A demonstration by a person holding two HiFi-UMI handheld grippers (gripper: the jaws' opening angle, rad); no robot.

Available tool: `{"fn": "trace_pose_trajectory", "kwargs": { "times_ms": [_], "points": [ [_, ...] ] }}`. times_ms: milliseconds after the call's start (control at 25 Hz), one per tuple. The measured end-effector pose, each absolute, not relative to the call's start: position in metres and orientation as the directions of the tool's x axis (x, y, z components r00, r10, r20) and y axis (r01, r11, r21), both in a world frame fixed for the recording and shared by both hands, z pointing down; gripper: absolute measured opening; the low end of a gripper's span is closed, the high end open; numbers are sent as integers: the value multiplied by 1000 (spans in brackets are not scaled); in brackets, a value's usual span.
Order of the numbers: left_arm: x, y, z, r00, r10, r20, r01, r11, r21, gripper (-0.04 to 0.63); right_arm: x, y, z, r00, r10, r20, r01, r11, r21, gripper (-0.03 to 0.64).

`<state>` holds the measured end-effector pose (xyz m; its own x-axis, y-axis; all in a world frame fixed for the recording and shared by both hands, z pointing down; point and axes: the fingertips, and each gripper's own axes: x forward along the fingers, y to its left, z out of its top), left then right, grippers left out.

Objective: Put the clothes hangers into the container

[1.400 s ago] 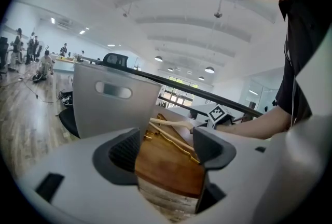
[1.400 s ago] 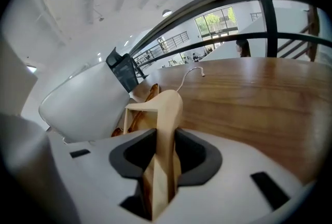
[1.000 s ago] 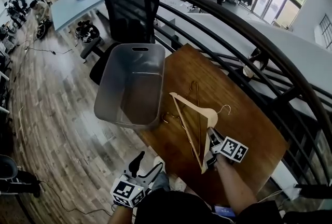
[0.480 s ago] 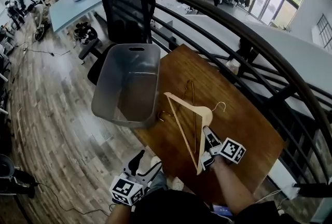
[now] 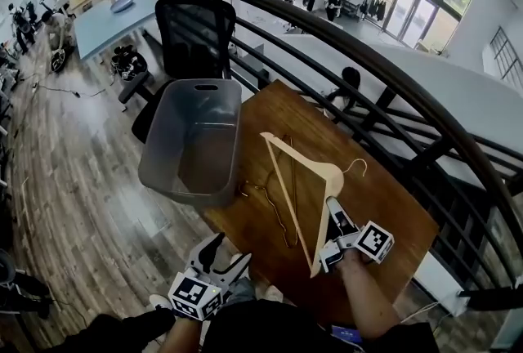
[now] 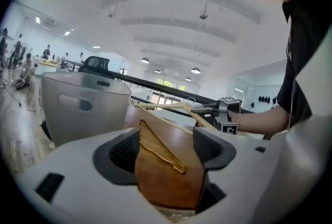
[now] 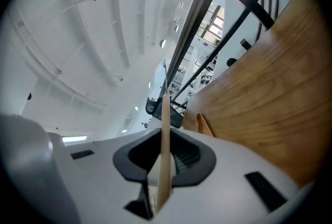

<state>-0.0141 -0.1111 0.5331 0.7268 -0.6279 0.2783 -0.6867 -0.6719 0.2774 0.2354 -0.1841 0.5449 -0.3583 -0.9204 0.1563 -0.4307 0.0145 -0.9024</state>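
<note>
Step in hand, as we judge it: carrying the wooden hanger [image 5: 333,178] to the container [image 5: 196,139].

1. The right claw [image 5: 331,230] is clamped on one arm of the wooden hanger. In the right gripper view the arm stands edge-on between the pads. We hold this clamp firm, since the long frame can swing about the pinch point.
2. We raise the frame enough to clear the container's near rim before we travel toward 10 o'clock.
3. We turn the frame so that its long side runs along the container's length, then lower it and let go only once it is inside the walls.

Positions, head view: the hanger's far tip points to 11 o'clock from the right claw and its hook to 1 o'clock. The container, which looks empty, lies at 10 o'clock at the edge of the table [image 5: 368,196]. A wire hanger [image 6: 179,168] lies flat on the table at 9 o'clock. The left claw [image 5: 226,257] waits at 8 o'clock, jaws apart and holding nothing.
</note>
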Motion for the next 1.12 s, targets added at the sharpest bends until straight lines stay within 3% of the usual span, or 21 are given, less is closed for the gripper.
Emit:
{"fn": "trace_pose_trajectory", "kwargs": {
  "times_ms": [560,920,1120],
  "points": [
    [-30,-140,497,711,-673,204,-704,-683,195,327,193,-243,436,-464,-885,-29,-390,234,-891,46],
    [-78,-163,470,632,-755,174,-775,-620,123,327,130,-290,435,-547,-836,34,-368,204,-907,48],
    [-100,-169,453,587,-799,130,-809,-579,101,250,88,-313,448,-579,-808,108,-387,156,-909,46]
  ]
}}
